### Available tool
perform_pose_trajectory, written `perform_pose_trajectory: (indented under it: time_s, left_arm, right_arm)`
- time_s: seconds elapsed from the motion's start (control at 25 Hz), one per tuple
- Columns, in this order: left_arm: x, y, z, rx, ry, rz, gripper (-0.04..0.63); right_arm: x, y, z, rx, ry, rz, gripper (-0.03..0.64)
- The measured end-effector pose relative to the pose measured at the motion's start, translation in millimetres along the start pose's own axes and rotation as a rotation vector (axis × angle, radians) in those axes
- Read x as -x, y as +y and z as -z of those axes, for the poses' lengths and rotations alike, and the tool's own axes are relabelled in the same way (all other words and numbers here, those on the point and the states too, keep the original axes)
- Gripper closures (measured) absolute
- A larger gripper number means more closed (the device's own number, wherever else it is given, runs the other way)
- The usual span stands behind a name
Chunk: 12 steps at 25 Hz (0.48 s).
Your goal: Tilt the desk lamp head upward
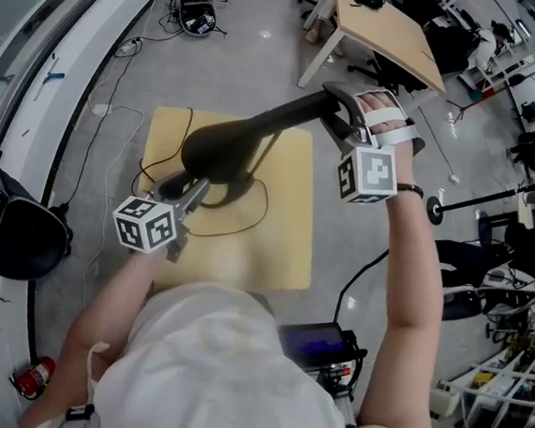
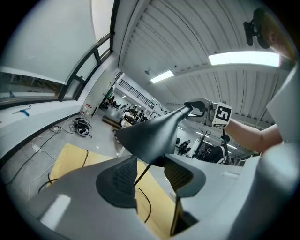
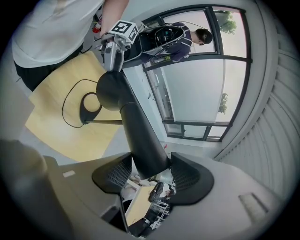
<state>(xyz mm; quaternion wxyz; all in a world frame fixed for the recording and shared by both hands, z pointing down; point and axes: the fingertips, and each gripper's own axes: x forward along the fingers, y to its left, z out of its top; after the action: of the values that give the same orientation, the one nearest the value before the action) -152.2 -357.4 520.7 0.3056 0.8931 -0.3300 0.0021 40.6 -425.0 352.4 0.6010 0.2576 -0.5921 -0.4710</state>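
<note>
A black desk lamp stands on a small light-wood table (image 1: 282, 257). Its long cone-shaped head (image 1: 237, 140) lies nearly level above the round base (image 3: 91, 103). My right gripper (image 1: 338, 121) is shut on the narrow end of the lamp head (image 3: 136, 136), which fills the gap between both pads. My left gripper (image 1: 192, 192) is under the wide end of the lamp head (image 2: 150, 136). Its jaws stand wide, and the pads (image 2: 119, 180) flank the rim without clearly pressing on it. The thin stem (image 2: 140, 173) shows between them.
The lamp's black cable (image 1: 248, 218) loops over the tabletop. A black bag (image 1: 12, 231) lies on the floor to the left. Cables (image 1: 195, 13) lie far left, and a wooden desk (image 1: 389, 32) stands at far right. A red extinguisher (image 1: 33, 376) lies near my feet.
</note>
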Motion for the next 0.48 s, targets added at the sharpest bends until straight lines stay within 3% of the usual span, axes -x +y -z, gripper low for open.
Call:
perform_pose_trajectory:
  time_s: [0.48]
  left_arm:
    - [14,-14,-20,-0.077,-0.025,-0.024,0.424]
  right_arm:
    - [6,8,15,-0.111,0.031,0.022,0.345]
